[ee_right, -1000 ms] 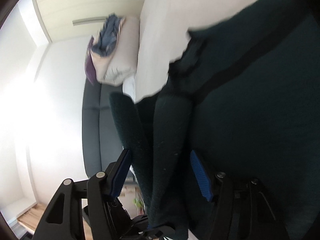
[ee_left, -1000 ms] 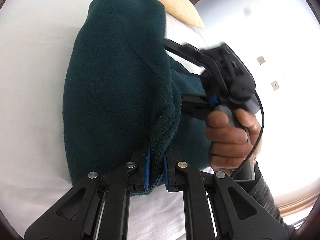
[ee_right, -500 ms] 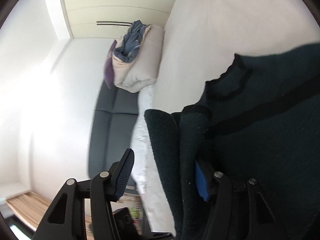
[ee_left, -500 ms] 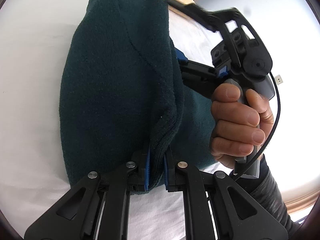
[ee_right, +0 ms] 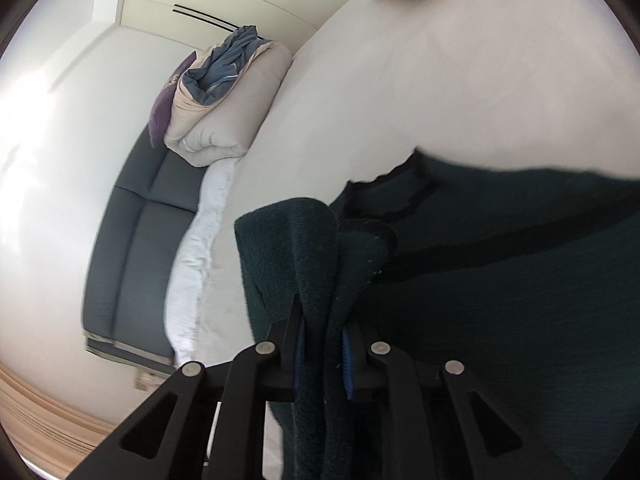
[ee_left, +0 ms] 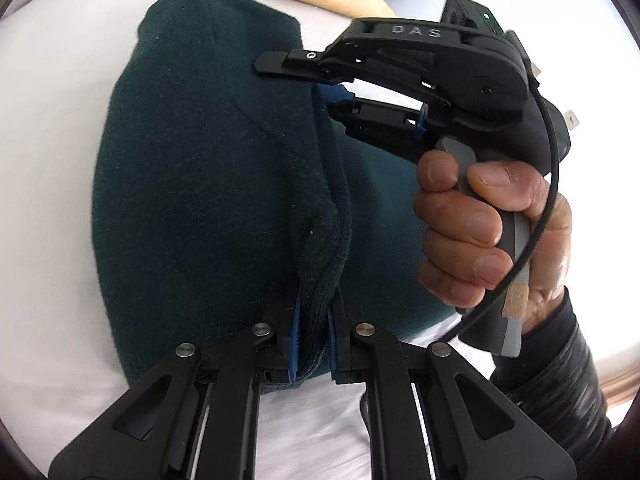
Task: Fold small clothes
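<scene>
Gripping sweater (ee_left: 192,184) hem: left tool (ee_left: 313,334) | right tool (ee_right: 322,364) closing on hem | right view only: sofa (ee_right: 136,248)

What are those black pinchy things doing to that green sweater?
A person is folding a dark green sweater on a white bed, using hand-held tongs instead of fingers. The left tongs are clamped on a bunched edge of the sweater. The right tongs, held in the person's hand, are closing on another thick fold of the same sweater. So both tongs have hold of it, and the fold is only partly done.
</scene>
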Tool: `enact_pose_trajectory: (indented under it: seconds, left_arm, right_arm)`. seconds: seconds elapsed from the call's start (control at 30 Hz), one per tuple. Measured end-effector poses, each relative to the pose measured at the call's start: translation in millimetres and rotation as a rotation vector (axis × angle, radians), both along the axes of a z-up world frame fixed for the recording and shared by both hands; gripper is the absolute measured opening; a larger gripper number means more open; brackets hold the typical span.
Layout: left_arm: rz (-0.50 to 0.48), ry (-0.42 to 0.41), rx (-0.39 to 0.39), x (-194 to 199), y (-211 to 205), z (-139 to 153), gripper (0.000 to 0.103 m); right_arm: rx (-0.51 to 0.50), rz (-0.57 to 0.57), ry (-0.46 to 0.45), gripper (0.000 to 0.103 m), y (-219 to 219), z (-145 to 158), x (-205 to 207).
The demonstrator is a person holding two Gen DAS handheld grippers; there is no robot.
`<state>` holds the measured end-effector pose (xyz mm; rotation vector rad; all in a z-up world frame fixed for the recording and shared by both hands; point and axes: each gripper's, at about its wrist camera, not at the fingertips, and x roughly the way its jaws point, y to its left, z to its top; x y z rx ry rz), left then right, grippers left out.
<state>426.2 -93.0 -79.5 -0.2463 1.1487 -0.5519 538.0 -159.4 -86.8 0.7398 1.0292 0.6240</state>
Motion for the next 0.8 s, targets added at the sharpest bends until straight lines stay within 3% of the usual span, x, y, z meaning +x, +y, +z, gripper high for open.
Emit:
enact_pose_trajectory:
  seconds: [0.5, 0.67, 0.8]
  left_arm:
    - [-0.160, -0.004, -0.025, -9.4, -129.6, 28.6, 0.009]
    - [-0.169, 0.022, -0.027, -1.5, -146.2, 16.7, 0.009]
    - [-0.168, 0.028, -0.022, 9.0, -142.5, 24.2, 0.009]
  right_arm:
    - [-0.127, -0.112, 0.006, 0.015, -127.7, 4.6, -24.6]
    - [-0.143, -0.112, 0.038, 0.015, -149.8, -5.6, -26.0]
    - [-0.159, -0.108, 0.051, 0.015, -158.3, -9.4, -25.4]
